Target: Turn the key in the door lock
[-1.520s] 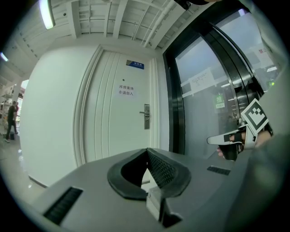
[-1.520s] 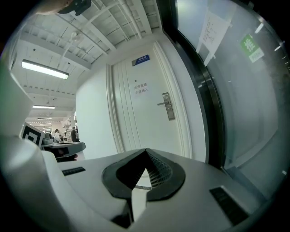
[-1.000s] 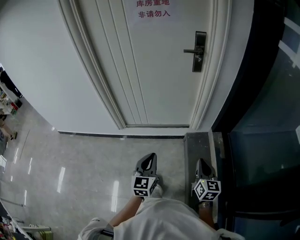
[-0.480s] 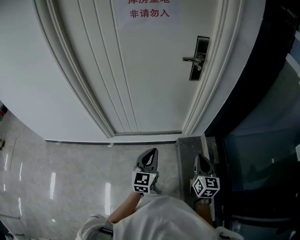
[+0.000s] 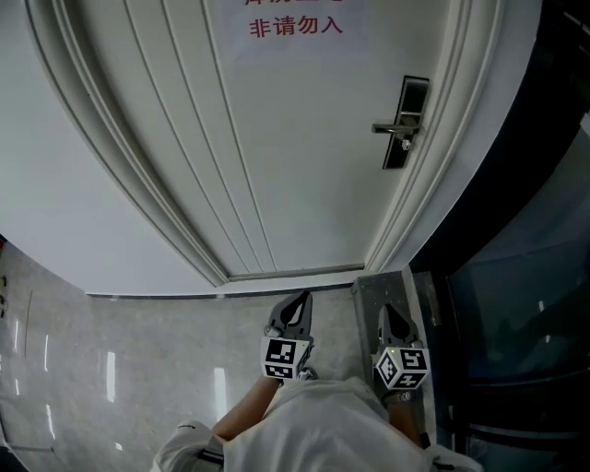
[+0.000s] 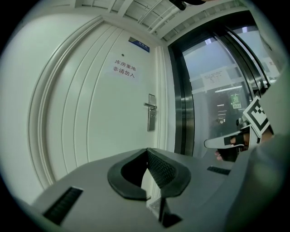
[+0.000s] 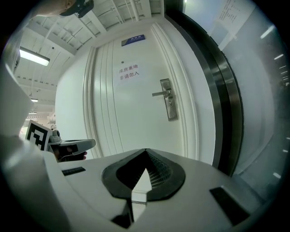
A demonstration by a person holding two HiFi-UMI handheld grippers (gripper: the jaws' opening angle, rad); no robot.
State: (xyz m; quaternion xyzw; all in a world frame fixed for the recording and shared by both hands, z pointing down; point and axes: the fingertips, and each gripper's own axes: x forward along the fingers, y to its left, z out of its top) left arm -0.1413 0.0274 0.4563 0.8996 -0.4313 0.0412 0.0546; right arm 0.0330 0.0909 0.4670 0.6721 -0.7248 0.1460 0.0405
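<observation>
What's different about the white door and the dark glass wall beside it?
The door is white and solid; the glass wall is dark and see-through. The door carries a metal handle and red writing; the glass wall has no handle in view. The door has long grooves; the glass wall looks smooth. Both stand upright, side by side.

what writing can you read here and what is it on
"库房重地": top line of the red sign on the door, cut off in the head view.
"非请勿入": the line below it on the same sign.
Blue plate above the door: too small to read.
Notice on the glass: too blurred to read.
</observation>
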